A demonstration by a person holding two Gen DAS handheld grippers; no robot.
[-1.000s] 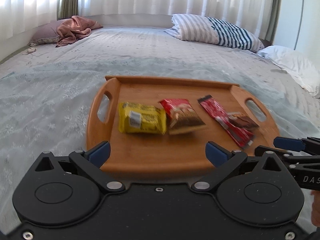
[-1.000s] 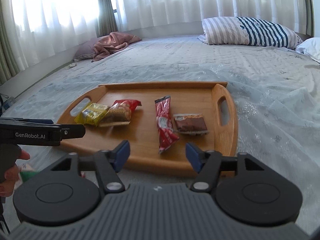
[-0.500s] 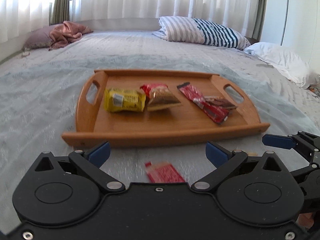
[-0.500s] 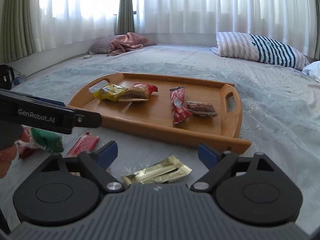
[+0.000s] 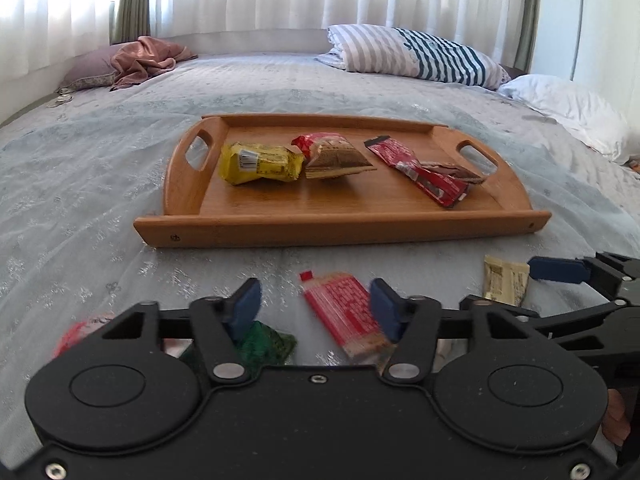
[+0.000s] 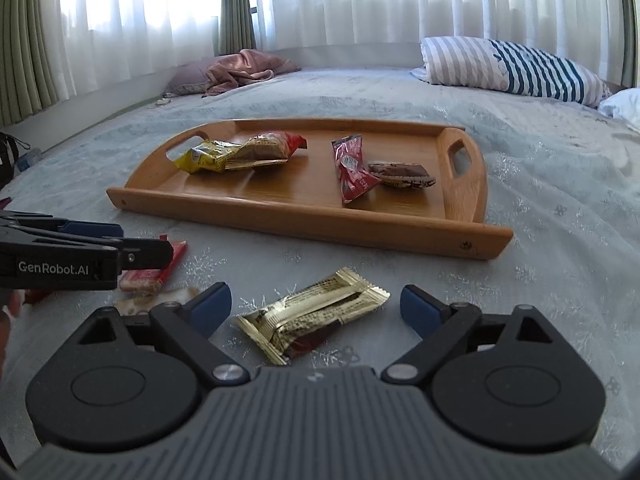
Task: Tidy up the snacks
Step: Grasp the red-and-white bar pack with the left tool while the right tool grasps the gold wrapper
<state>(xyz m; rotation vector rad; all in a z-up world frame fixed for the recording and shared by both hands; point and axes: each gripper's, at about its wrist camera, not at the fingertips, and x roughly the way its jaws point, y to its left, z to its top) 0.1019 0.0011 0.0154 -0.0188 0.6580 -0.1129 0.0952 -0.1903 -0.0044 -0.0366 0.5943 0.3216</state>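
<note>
4 snacks lie on the tray (image 5: 344,224); before it wait the red bar (image 5: 344,312), inside the closing left gripper (image 5: 314,306), and the gold bar (image 6: 312,316), inside the opening right gripper (image 6: 316,306).

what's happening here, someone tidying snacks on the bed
Yes. A person holds a gripper in each hand over loose snacks on the bed, in front of a wooden tray that already has four packets in it. The left gripper is closing around a red packet, pads not yet pressing it. The right gripper is opening over a gold packet. A green packet also lies off the tray.
</note>
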